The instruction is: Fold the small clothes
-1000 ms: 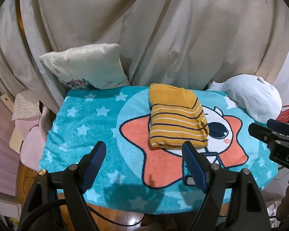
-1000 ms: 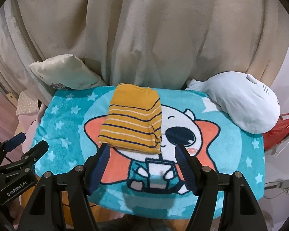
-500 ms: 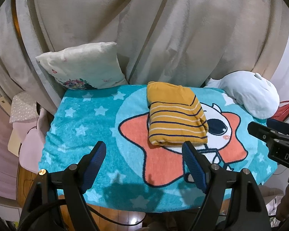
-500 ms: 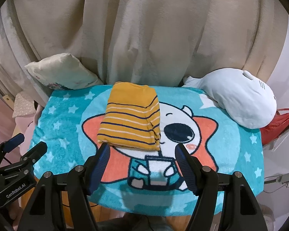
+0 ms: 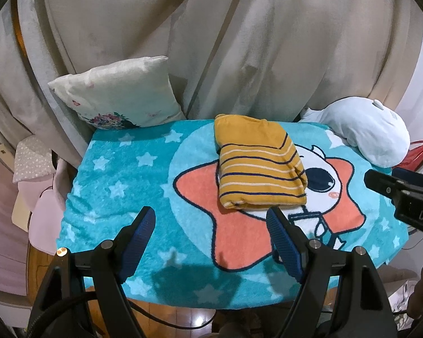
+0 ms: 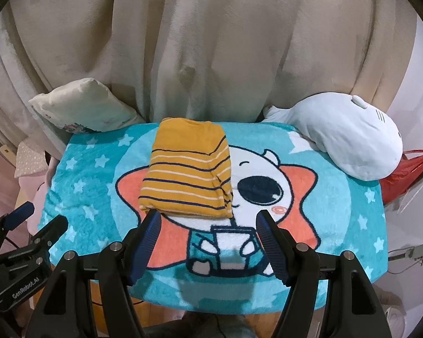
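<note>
A mustard-yellow garment with navy and white stripes [image 5: 258,166] lies folded into a neat rectangle on the teal cartoon blanket [image 5: 121,180]; it also shows in the right wrist view [image 6: 189,171]. My left gripper [image 5: 210,240] is open and empty, held near the blanket's front edge, short of the garment. My right gripper [image 6: 207,239] is open and empty, just in front of the garment's near edge. Each gripper shows at the side of the other's view.
A cream cushion [image 5: 118,98] leans at the back left. A white plush toy [image 6: 344,138] lies at the back right. Beige curtains [image 6: 211,42] hang behind. A red object [image 6: 403,174] sits at the right edge, pink cloth [image 5: 39,214] on the left.
Both grippers have drawn back and risen slightly from the blanket; the folded garment lies still and looks a little farther away.
</note>
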Demonstrator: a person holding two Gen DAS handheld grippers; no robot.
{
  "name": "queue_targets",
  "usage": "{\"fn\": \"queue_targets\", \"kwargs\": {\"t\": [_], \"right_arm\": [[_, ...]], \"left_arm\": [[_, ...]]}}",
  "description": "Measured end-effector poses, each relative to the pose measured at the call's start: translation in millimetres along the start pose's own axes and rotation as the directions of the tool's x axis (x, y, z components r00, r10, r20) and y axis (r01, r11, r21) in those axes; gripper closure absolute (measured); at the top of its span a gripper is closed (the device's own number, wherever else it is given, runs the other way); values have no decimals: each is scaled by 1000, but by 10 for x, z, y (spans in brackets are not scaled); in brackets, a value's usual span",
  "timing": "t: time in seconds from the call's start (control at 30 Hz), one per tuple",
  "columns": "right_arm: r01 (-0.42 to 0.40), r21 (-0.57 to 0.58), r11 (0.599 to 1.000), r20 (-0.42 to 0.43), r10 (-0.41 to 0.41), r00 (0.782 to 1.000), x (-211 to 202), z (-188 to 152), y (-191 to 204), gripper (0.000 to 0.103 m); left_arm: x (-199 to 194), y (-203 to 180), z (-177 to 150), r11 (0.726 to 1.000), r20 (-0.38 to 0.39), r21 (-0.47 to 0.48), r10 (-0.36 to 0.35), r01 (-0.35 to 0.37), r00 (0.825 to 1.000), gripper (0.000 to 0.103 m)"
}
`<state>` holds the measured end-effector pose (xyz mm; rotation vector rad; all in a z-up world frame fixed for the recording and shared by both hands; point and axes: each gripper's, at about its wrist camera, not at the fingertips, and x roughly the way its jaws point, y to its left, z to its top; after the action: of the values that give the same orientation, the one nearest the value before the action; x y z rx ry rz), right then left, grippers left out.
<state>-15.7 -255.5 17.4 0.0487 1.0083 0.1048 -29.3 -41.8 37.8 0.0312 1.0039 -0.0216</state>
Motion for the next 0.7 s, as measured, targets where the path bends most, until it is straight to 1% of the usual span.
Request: {"fn": "queue_targets", "kwargs": {"t": [0.23, 0.7], "right_arm": [[11, -35, 999, -26, -12, 1000, 40, 39, 100, 29], [29, -50, 998, -44, -32, 999, 72, 52, 158, 29]], "left_arm": [[4, 146, 4, 999, -1, -34, 6, -6, 1000, 23], [-18, 43, -17, 1000, 16, 14, -4, 3, 1000, 23]]}}
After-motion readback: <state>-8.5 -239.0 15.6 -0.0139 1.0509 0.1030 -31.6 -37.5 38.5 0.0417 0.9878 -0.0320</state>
